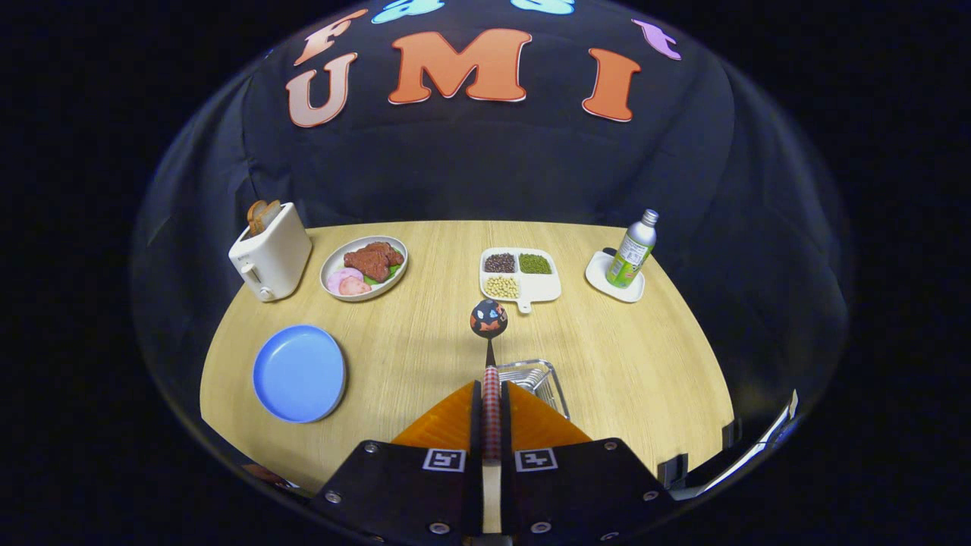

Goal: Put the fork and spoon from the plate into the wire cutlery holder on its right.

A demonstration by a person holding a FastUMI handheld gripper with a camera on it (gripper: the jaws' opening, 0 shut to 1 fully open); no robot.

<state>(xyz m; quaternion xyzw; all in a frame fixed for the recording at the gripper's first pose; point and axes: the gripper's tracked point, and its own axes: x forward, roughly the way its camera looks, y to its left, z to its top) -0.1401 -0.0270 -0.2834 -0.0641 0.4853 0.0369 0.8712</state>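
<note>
My gripper (491,409) is shut on the checked handle of a spoon (489,326), whose shiny bowl points away from me above the table. Just ahead of the fingers and partly hidden behind them stands the wire cutlery holder (540,377); metal cutlery lies in it. The spoon's bowl hangs just beyond the holder's far rim. To the left of the fingers rests the blue plate (299,373), with nothing on it.
On the round wooden table (637,356) stand a white toaster (271,252) with bread, a plate of meat (365,267), a divided white dish of beans (520,274), and a bottle (633,250) on a white coaster.
</note>
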